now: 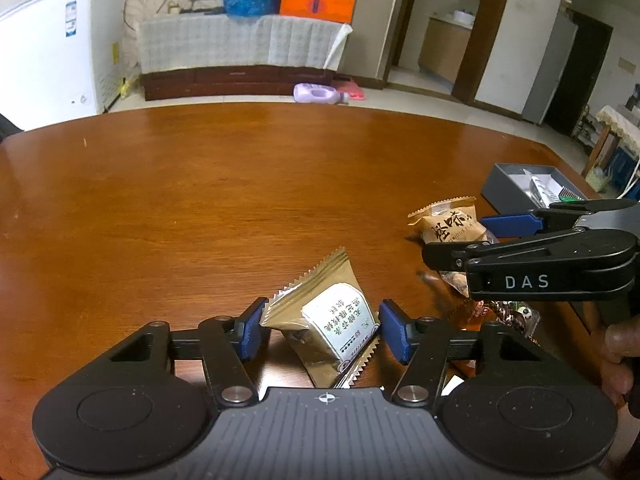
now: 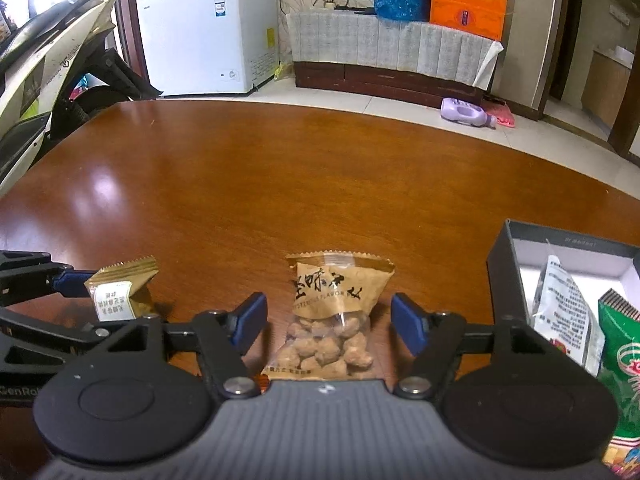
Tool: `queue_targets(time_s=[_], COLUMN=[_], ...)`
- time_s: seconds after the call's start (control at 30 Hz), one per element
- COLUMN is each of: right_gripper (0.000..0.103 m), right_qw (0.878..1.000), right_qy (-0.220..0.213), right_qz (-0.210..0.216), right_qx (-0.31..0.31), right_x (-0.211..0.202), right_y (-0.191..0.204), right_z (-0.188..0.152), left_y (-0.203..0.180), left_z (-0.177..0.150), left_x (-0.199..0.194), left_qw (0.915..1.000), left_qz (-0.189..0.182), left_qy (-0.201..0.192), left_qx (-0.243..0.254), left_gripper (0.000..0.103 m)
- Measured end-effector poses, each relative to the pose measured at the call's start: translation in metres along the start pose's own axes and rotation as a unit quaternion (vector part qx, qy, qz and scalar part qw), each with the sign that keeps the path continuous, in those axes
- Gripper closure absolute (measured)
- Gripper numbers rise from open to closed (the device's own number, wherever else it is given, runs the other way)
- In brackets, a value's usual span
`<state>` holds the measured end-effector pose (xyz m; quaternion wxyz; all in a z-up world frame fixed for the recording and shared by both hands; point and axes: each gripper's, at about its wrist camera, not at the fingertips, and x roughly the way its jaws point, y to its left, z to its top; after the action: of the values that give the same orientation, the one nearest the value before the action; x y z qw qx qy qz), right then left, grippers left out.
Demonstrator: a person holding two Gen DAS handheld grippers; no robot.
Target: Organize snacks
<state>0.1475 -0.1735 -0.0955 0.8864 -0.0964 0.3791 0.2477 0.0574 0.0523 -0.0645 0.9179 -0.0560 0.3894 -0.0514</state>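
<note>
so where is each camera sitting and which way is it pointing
Left wrist: sits on the left gripper, looking forward and down over the wooden table; its jaws flank a gold packet. The right gripper and a hand show at the right edge.
Right wrist: sits on the right gripper, facing the same way; its jaws flank a brown nut bag, beside a grey box.
Shared: both packets, the box, the table, the white freezer, the orange bag.
</note>
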Motion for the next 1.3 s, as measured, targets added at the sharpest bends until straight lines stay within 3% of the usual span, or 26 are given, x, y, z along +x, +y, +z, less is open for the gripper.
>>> queue_targets(time_s=[0.13, 0.27, 0.4, 0.47, 1.3], right_gripper=[0.035, 0.056, 0.062, 0.063, 0.063], right_qw=[1.000, 1.000, 1.000, 1.000, 0.996], right_qy=[0.000, 0.009, 0.009, 0.006, -0.072], right_qz=[0.000, 0.004, 0.005, 0.003, 0.033], right_qx=[0.003, 0.010, 0.013, 0.015, 0.044], right_x=[0.000, 0.004, 0.006, 0.005, -0.067], right_y=[0.000, -0.003, -0.004, -0.005, -0.024], right_z=[0.001, 0.001, 0.000, 0.000, 0.000], left_y=[0.001, 0.002, 0.000, -0.002, -0.007], left_z=[0.000, 0.000, 0.000, 0.000, 0.018], left_x=[0.001, 0.000, 0.000, -0.001, -0.018], left_qw=[1.0000, 1.0000, 0.9999, 0.9999, 0.9977], left_qz=[-0.002, -0.006, -0.014, -0.012, 0.002], left_qy=[-0.001, -0.003, -0.003, -0.006, -0.067], left_qx=[0.000, -0.002, 0.003, 0.008, 0.006], left_gripper=[0.046, 0.055, 0.060, 0.066, 0.066])
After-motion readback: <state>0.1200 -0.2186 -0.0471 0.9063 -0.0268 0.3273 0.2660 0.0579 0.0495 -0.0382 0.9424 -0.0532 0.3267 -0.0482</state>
